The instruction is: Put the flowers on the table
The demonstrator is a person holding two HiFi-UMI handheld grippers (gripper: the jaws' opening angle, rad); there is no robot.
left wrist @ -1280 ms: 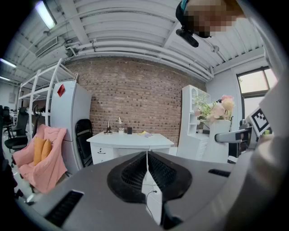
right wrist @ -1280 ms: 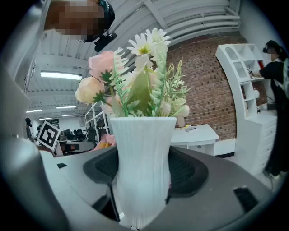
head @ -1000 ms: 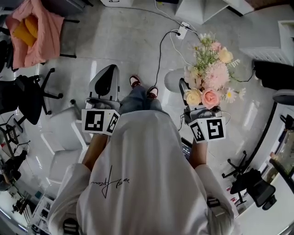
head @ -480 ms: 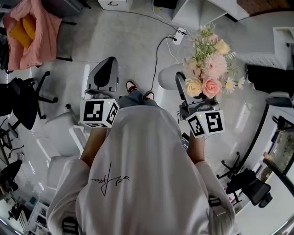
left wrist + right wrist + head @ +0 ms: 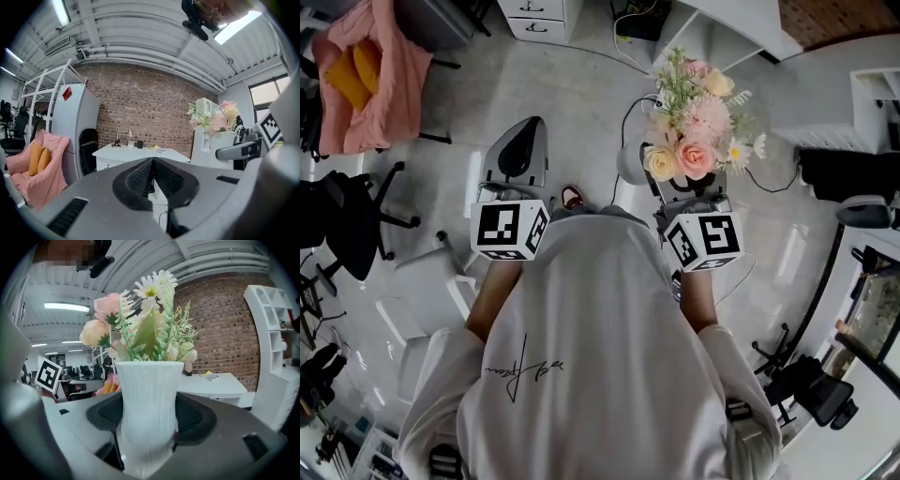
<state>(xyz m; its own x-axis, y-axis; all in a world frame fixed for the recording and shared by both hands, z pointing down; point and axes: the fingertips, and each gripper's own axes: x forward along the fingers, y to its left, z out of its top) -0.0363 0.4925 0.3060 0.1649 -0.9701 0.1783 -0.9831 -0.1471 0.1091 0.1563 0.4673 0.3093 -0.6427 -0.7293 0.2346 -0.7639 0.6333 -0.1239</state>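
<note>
- Above the grey floor (image 5: 572,94), in the head view, the flowers (image 5: 694,131) are being carried upright by the right gripper (image 5: 689,195), out in front of the person (image 5: 581,356). A white table (image 5: 736,23) is showing at the top edge, well apart from the bouquet, so the placing is judged as not yet begun.
- In the left gripper view, the left gripper (image 5: 151,180) is being held out with its jaws pressed together on nothing, probably idle because one grip is enough for this load.
- In the right gripper view, the white vase (image 5: 149,413) is being clamped at its narrow waist between the ribbed pads (image 5: 197,420). It is being gripped low down, likely so that the blooms are not being crushed or tipped.
</note>
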